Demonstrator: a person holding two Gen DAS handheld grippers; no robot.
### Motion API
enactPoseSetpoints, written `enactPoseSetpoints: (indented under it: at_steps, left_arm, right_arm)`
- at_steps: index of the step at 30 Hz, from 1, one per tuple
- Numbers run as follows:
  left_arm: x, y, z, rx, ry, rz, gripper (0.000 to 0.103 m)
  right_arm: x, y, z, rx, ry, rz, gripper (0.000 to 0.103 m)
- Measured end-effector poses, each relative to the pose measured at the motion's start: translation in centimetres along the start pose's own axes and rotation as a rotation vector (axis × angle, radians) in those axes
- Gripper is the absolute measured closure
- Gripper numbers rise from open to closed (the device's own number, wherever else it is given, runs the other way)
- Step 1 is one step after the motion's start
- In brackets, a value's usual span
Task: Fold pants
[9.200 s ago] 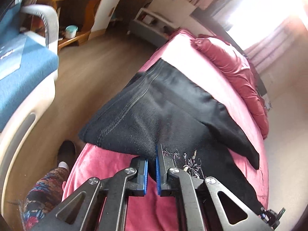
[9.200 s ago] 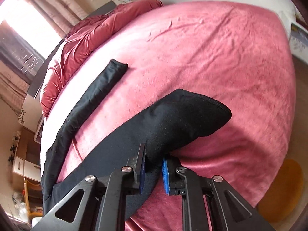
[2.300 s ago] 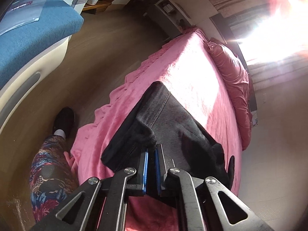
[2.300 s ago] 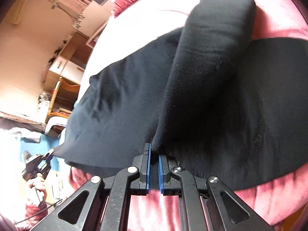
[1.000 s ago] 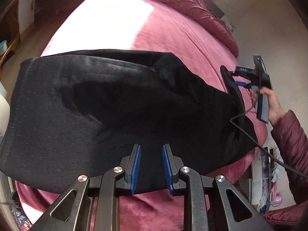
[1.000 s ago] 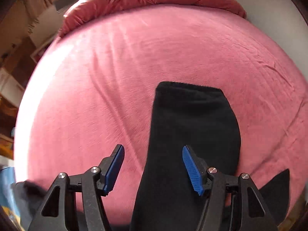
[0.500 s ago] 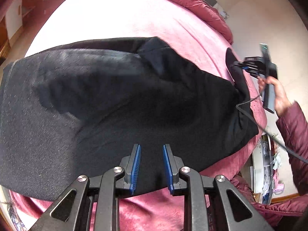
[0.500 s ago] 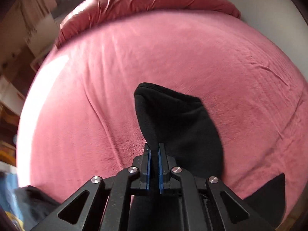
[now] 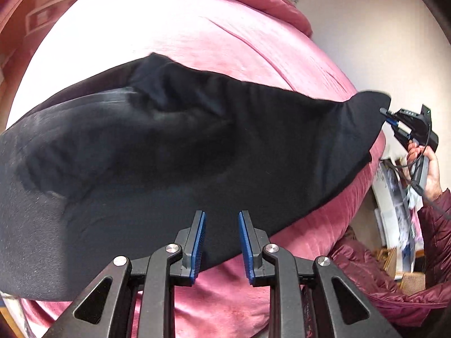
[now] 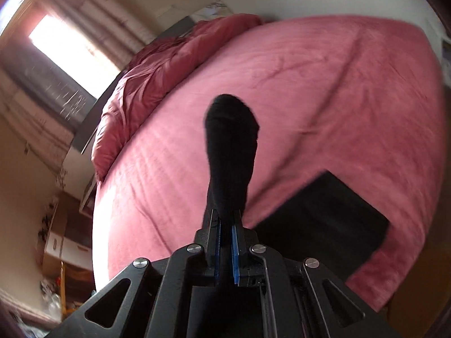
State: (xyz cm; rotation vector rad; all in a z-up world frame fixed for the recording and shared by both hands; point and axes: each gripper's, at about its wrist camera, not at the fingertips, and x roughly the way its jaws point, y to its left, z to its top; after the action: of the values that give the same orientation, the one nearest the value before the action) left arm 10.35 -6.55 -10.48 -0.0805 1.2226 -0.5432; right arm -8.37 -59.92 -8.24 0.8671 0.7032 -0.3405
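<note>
Black pants (image 9: 174, 152), leg end lifted.

The far half of the pink bed (image 9: 197, 25) is lying bare ahead of me, giving either gripper open room to sweep across. The black pants (image 9: 169, 146) are spreading over the near part, blocking the way along the near edge. A heaped red quilt (image 10: 157, 64) is closing off the head end, and the wall (image 9: 366, 28) is hemming in the right side.

A pink bedspread (image 10: 324, 107) fills the frame's centre. A crumpled red quilt (image 10: 157, 64) lies upper left, below a bright window (image 10: 64, 39).
</note>
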Motion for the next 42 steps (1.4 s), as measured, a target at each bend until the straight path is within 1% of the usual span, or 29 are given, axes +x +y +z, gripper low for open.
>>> enactPoseSetpoints:
  at_steps: [4,7,9,11,12,14,17,20,21,22,26,27,29,33,35,37,38,39,40,41,42]
  left_arm:
    - [1.3,-2.0,0.5,0.038,0.03,0.01,0.079]
    - [2.2,-3.3,0.6,0.07,0.052,0.019,0.079]
    - [2.7,-4.0,0.7,0.09,0.067,0.024,0.079]
    - [3.5,-4.4,0.4,0.105,0.081,0.032,0.079]
    - [3.8,-4.7,0.4,0.11,0.089,0.034,0.079]
    - [4.3,-4.9,0.0,0.111,0.094,0.033,0.079]
    - [4.6,-5.3,0.0,0.118,0.1,0.03,0.079]
    - [4.7,-5.7,-0.1,0.13,0.105,0.028,0.079]
    - [4.8,-5.8,-0.2,0.133,0.106,0.028,0.079]
    - [4.8,-5.9,-0.3,0.133,0.106,0.025,0.079]
    - [4.3,-5.7,-0.3,0.13,0.095,0.013,0.079]
    - [4.3,-5.6,-0.4,0.13,0.093,0.009,0.079]
    - [3.9,-5.2,-0.3,0.127,0.094,0.013,0.079]
    - [3.8,-4.8,-0.5,0.124,0.098,0.018,0.079]
    - [3.7,-4.7,-0.7,0.136,0.1,0.03,0.079]
    - [3.6,-4.6,-1.0,0.152,0.098,0.038,0.078]
    - [3.6,-4.5,-1.1,0.159,0.098,0.048,0.074]
    - [3.7,-4.4,-1.2,0.165,0.1,0.055,0.074]
    - [3.8,-4.3,-1.4,0.17,0.102,0.058,0.074]
    - [3.9,-4.2,-1.6,0.172,0.103,0.06,0.074]
    - [3.9,-3.9,-1.7,0.172,0.104,0.062,0.073]
  right_arm:
    - [2.4,-5.5,-2.4,0.121,0.049,-0.05,0.097]
    - [3.7,-8.2,-3.9,0.165,0.082,-0.06,0.097]
    - [3.9,-9.0,-4.3,0.186,0.09,-0.037,0.096]
    - [3.7,-9.2,-4.1,0.204,0.09,-0.014,0.091]
    - [3.8,-9.4,-3.9,0.211,0.088,-0.005,0.091]
    - [3.6,-9.6,-3.4,0.22,0.07,-0.006,0.082]
    - [3.8,-10.1,-2.3,0.248,0.049,-0.007,0.078]
    - [4.0,-10.1,-1.4,0.246,0.037,-0.022,0.079]
    - [3.8,-10.0,-1.2,0.239,0.034,-0.023,0.081]
    - [3.4,-9.7,-1.0,0.222,0.029,-0.023,0.096]
    - [1.2,-8.1,-0.3,0.145,-0.001,-0.013,0.097]
    - [0.8,-8.0,-0.3,0.13,-0.001,-0.021,0.097]
    - [0.7,-8.5,-0.4,0.114,0.013,-0.068,0.097]
    - [2.4,-10.9,-1.2,0.166,0.065,-0.13,0.097]
    - [3.2,-11.7,-1.6,0.188,0.081,-0.12,0.097]
    - [3.1,-12.2,-1.7,0.225,0.072,-0.1,0.096]
    - [2.6,-12.5,-2.0,0.234,0.067,-0.082,0.091]
    - [2.2,-12.4,-2.1,0.229,0.065,-0.081,0.089]
    - [1.7,-12.3,-2.4,0.219,0.066,-0.084,0.083]
    - [1.0,-12.1,-2.8,0.213,0.07,-0.08,0.076]
    - [0.6,-11.8,-3.2,0.205,0.081,-0.071,0.071]
